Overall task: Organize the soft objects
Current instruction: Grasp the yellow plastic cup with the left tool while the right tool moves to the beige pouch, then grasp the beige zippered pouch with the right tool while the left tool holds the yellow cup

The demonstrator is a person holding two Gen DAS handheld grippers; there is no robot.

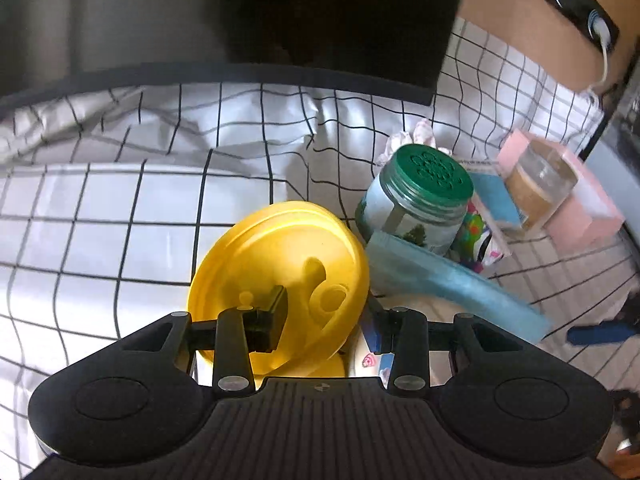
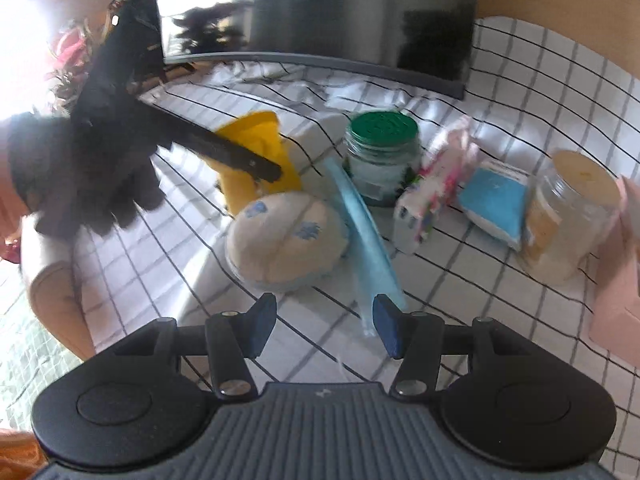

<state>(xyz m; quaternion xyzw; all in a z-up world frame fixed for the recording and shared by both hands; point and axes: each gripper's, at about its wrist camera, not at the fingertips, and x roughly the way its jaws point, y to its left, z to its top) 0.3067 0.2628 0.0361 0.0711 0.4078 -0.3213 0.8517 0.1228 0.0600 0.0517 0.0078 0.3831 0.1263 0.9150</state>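
A yellow cup (image 1: 280, 276) is held tilted between the spread fingers of the left gripper (image 1: 324, 328), above the checked cloth (image 1: 100, 220). Just right of it a round cream plush (image 2: 286, 236) is seen, touching a blue mask (image 2: 366, 236). A green-lidded jar (image 1: 420, 200) stands farther back. The right gripper (image 2: 320, 330) is held wide open and holds nothing, near the mask's end.
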